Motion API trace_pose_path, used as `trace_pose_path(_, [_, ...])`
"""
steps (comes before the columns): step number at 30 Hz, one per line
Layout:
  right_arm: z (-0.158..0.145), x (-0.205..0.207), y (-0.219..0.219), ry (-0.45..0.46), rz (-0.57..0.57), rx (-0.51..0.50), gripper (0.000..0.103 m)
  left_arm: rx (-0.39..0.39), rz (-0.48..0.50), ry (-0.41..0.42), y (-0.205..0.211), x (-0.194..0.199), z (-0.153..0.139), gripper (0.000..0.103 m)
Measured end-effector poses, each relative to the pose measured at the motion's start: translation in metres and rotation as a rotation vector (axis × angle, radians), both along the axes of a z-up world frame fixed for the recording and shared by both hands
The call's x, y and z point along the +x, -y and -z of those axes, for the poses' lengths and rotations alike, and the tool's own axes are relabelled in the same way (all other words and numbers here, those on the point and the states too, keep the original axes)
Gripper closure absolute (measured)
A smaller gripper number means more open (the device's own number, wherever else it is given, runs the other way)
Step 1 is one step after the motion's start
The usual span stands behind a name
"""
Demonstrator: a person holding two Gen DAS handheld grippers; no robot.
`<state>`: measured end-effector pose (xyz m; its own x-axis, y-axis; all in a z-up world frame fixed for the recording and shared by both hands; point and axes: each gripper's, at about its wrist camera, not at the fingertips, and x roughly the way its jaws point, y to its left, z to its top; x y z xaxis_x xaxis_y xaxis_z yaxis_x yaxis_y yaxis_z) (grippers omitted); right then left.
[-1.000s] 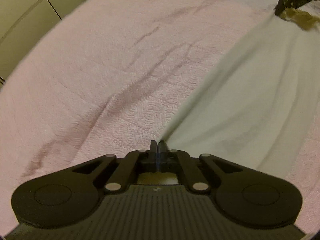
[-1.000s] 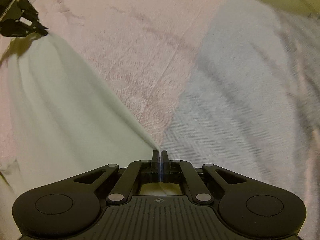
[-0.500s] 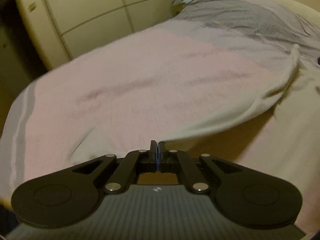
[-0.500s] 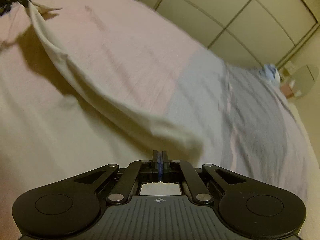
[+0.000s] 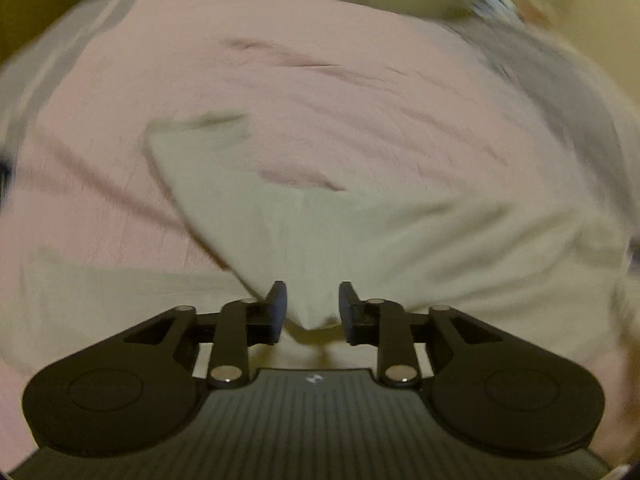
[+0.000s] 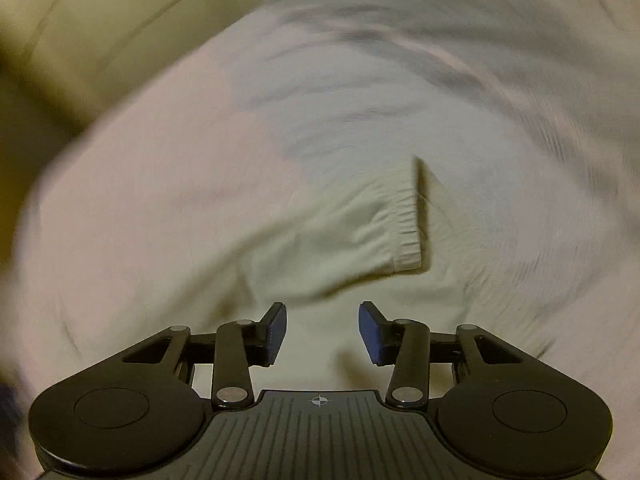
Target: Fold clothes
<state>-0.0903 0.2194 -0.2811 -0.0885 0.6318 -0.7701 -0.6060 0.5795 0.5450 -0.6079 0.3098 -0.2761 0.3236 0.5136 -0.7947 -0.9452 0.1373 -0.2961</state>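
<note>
Left wrist view is blurred: left gripper (image 5: 312, 307) jaws are opening, a corner of the pale garment (image 5: 360, 240) between them. Right gripper (image 6: 322, 332) jaws are opening, the garment's cuff (image 6: 406, 216) ahead, apart.

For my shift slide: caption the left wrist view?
Left gripper opening over a corner of the pale garment lying on the pink bedcover.

Bed (image 5: 360, 92) covered by a pink blanket, grey at one end. Pale cream garment (image 5: 256, 216) lying directly on top, partly folded.
</note>
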Motion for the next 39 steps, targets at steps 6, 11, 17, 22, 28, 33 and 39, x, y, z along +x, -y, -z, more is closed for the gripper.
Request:
trace_pose_path(6, [0.044, 0.029, -0.002, -0.368, 0.351, 0.045, 0.059, -0.162, -0.297, 0.3, -0.001, -0.029, 0.022, 0.075])
trace_pose_path(11, [0.06, 0.033, -0.018, -0.303, 0.41, 0.015, 0.059, -0.203, -0.433, 0.369, 0.004, -0.036, 0.032, 0.068])
trace_pose_path(17, [0.064, 0.033, -0.035, -0.24, 0.399, 0.022, 0.059, -0.193, -0.429, 0.299, -0.01, -0.031, 0.035, 0.065])
trace_pose_path(22, [0.062, 0.033, -0.032, -0.207, 0.36, 0.033, 0.077, -0.213, -0.355, 0.168, -0.032, -0.013, 0.046, 0.07])
trace_pose_path(28, [0.042, 0.038, -0.017, -0.12, 0.298, 0.098, 0.103, -0.117, -0.31, 0.132, -0.027, -0.013, 0.034, 0.103])
trace_pose_path(33, [0.001, 0.05, 0.022, -0.065, 0.24, 0.218, 0.103, 0.011, -0.3, 0.171, 0.004, -0.021, 0.008, 0.103])
trace_pose_path(39, [0.018, 0.061, 0.073, -0.091, 0.261, 0.1, 0.103, -0.039, -0.27, 0.111, 0.036, -0.012, 0.026, 0.103])
